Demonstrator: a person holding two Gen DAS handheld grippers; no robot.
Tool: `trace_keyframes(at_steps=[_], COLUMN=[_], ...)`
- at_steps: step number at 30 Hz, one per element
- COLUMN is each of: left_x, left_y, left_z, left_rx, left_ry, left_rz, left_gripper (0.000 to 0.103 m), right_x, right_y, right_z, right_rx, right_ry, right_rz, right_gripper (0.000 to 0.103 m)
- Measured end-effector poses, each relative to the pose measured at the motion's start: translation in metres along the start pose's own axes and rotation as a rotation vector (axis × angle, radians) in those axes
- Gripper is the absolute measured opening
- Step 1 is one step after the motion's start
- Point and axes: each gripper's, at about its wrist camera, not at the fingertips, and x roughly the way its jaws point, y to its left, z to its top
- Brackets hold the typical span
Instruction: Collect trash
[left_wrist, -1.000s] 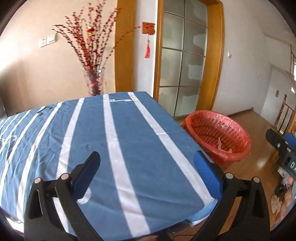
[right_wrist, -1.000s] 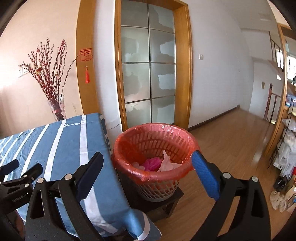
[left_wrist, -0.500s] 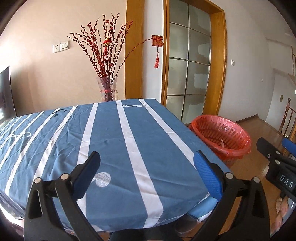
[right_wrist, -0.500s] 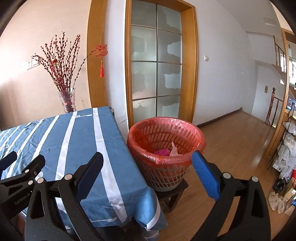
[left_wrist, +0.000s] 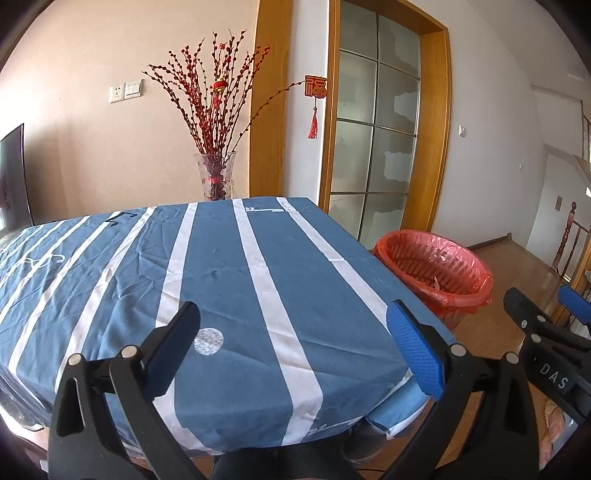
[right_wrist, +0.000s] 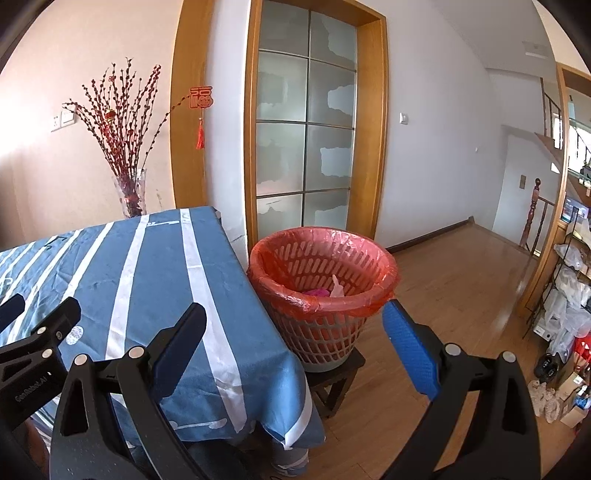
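Both cams pulled back from table (left_wrist: 229, 266) w/ striped cloth. Left hand-held gripper (left_wrist: 295, 343) & right hand-held gripper (right_wrist: 295, 343) jaws wide apart, nothing held. Trash (right_wrist: 325, 291) sits in red-lined basket (right_wrist: 332, 328) beside table.

I'm counting two grippers, left gripper (left_wrist: 293, 334) and right gripper (right_wrist: 293, 332); one table (left_wrist: 221, 266), one trash basket (right_wrist: 321, 291) on one stool (right_wrist: 341, 373), one vase (left_wrist: 215, 176), one hanging charm (right_wrist: 201, 101), two scraps showing inside.
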Motion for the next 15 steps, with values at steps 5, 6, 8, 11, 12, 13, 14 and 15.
trace_keyframes(at_steps=[5, 6, 8, 11, 12, 13, 14, 15], left_x=[-0.0024, -0.0025, -0.0033, -0.0045, -0.0053, -0.0064, -0.0073, -0.0081], left_y=[0.0003, 0.0010, 0.0010, 0.0009, 0.0009, 0.0007, 0.0004, 0.0003], left_z=[-0.0032, -0.0032, -0.0042, -0.0050, -0.0054, -0.0056, -0.0058, -0.0059], left_rx=[-0.002, -0.003, -0.004, -0.002, -0.001, 0.001, 0.002, 0.004], left_ry=[0.001, 0.003, 0.004, 0.000, -0.003, -0.007, -0.011, -0.015], left_rz=[0.008, 0.008, 0.009, 0.014, 0.017, 0.020, 0.022, 0.024], left_gripper=[0.099, 0.099, 0.099, 0.099, 0.099, 0.099, 0.099, 0.099], right_x=[0.0000, -0.0005, -0.0007, -0.0022, -0.0028, -0.0034, -0.0034, -0.0032], right_y=[-0.0029, -0.0032, -0.0037, -0.0031, -0.0032, -0.0030, -0.0033, -0.0035], right_z=[-0.0032, -0.0047, -0.0056, -0.0061, -0.0062, -0.0063, -0.0069, -0.0069], right_rx=[0.011, 0.012, 0.014, 0.012, 0.010, 0.009, 0.008, 0.009], right_ry=[0.011, 0.014, 0.019, 0.017, 0.015, 0.012, 0.011, 0.013], right_rz=[-0.018, -0.019, -0.021, -0.022, -0.024, -0.026, -0.026, -0.026], right_gripper=[0.096, 0.096, 0.096, 0.096, 0.096, 0.096, 0.096, 0.096])
